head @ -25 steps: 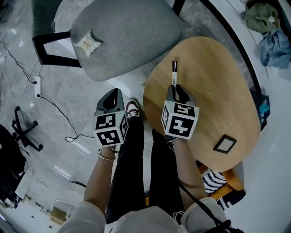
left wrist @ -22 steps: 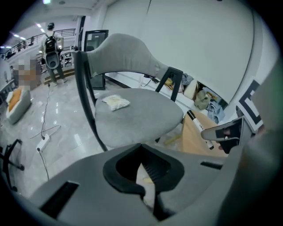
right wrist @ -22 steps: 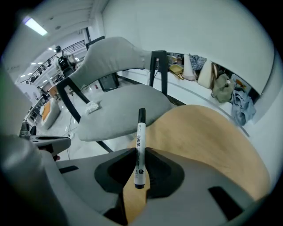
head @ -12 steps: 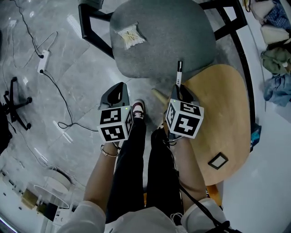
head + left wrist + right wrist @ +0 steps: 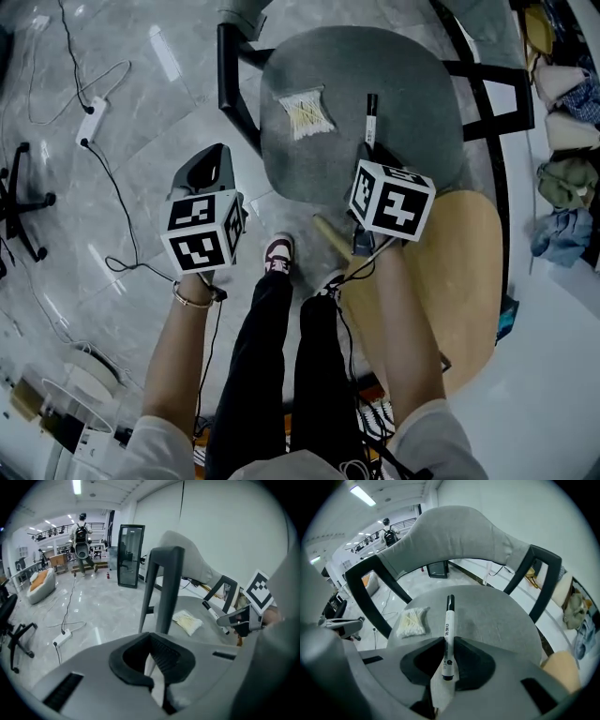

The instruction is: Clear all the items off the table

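Note:
My right gripper (image 5: 367,150) (image 5: 449,641) is shut on a white marker with a black cap (image 5: 371,114) (image 5: 448,634). It holds the marker pointing forward over the grey chair seat (image 5: 394,84) (image 5: 492,616). A clear pack of cotton swabs (image 5: 307,112) (image 5: 412,621) lies on the seat, left of the marker. The oval wooden table (image 5: 464,272) is behind my right hand, at the lower right. My left gripper (image 5: 214,161) (image 5: 154,651) is shut with nothing in it and hangs over the floor left of the chair. In the left gripper view the marker (image 5: 213,613) and the swab pack (image 5: 187,621) show to its right.
The chair has a black frame (image 5: 234,84) and a grey backrest (image 5: 454,531). A power strip with cables (image 5: 91,120) lies on the tiled floor at the left. Bundled clothes (image 5: 561,230) sit at the right edge. The person's legs and shoe (image 5: 278,255) are below the chair.
My right gripper has carried the marker from above the wooden table to above the chair seat. The view has swung toward the chair, and my left gripper has moved left.

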Demonstrator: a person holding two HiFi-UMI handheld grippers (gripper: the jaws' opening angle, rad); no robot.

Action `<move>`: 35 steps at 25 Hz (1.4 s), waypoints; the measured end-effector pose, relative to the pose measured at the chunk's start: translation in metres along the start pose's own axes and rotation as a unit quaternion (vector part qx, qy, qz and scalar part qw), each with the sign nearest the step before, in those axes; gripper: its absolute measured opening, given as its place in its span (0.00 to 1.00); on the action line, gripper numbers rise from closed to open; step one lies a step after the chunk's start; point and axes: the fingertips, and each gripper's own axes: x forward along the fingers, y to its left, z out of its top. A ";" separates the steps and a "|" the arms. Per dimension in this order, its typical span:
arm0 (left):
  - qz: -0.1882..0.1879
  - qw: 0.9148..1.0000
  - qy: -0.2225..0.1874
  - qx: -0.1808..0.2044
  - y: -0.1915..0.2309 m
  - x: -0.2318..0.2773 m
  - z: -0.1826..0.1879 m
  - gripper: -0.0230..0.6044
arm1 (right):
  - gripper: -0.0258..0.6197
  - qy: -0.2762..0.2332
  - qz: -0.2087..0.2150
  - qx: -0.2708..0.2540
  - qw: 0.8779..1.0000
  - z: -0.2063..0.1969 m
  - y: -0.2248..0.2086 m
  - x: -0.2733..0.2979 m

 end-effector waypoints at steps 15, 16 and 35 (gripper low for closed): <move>0.004 0.999 0.006 -0.033 0.031 0.019 -0.002 0.05 | 0.26 0.008 0.000 -0.029 1.000 0.030 0.012 0.047; 0.004 0.999 0.007 -0.033 0.032 0.019 -0.003 0.05 | 0.27 0.006 0.003 -0.027 1.000 0.031 0.012 0.046; -0.003 0.999 0.036 -0.034 -0.006 -0.004 -0.040 0.05 | 0.24 -0.021 0.019 -0.003 1.000 0.006 -0.010 -0.008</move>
